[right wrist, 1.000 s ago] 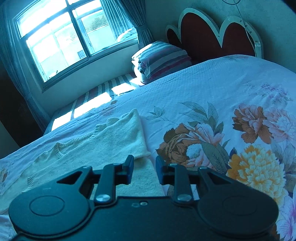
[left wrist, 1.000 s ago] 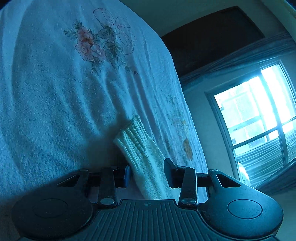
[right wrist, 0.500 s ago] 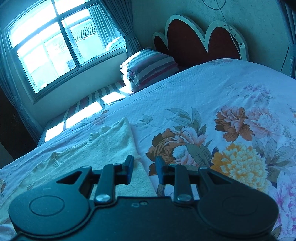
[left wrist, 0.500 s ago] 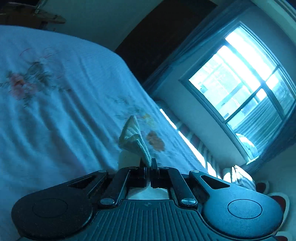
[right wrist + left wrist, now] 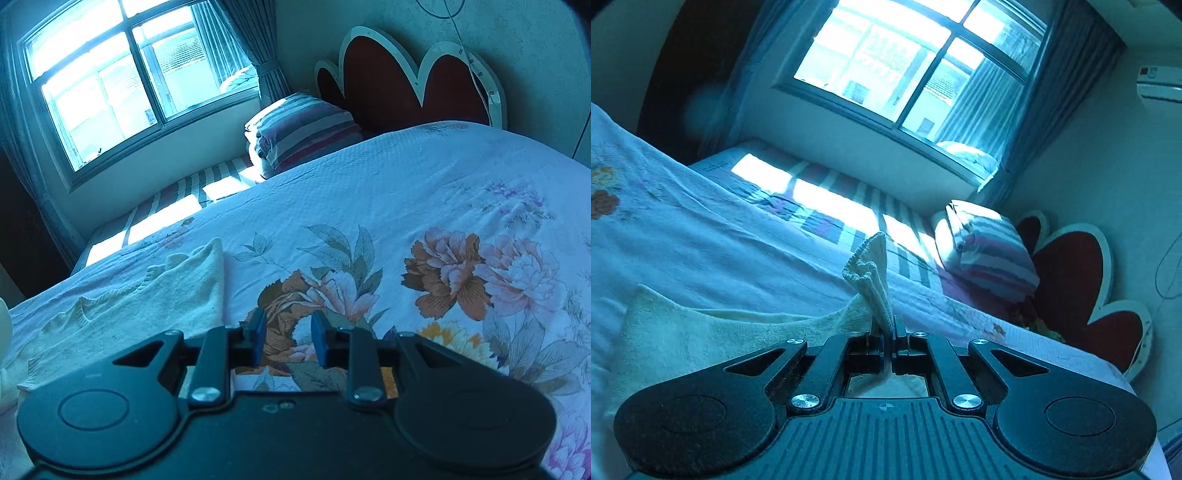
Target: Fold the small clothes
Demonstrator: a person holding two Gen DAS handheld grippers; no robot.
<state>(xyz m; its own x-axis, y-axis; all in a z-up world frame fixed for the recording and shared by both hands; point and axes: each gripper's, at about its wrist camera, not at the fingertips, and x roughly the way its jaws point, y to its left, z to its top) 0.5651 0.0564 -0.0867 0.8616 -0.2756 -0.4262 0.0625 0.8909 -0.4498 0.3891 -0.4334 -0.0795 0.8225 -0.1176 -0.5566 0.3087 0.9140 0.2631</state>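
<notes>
A small cream knit sweater (image 5: 140,295) lies flat on the floral bedspread (image 5: 406,192). In the left wrist view its body (image 5: 701,343) spreads to the lower left. My left gripper (image 5: 888,328) is shut on the sweater's ribbed sleeve cuff (image 5: 871,273), which stands up above the jaws, lifted off the bed. My right gripper (image 5: 286,328) is open and empty, just right of the sweater's right edge, low over the flower print.
A folded striped quilt (image 5: 303,129) sits by the scalloped red headboard (image 5: 406,74). A striped window bench (image 5: 827,199) runs under the bright window (image 5: 908,55). The bedspread stretches wide to the right of the sweater.
My left gripper closed on the sleeve cuff, lifted it and swung it round toward the window and the sweater's body. My right gripper shifted right, off the sweater's edge, still open.
</notes>
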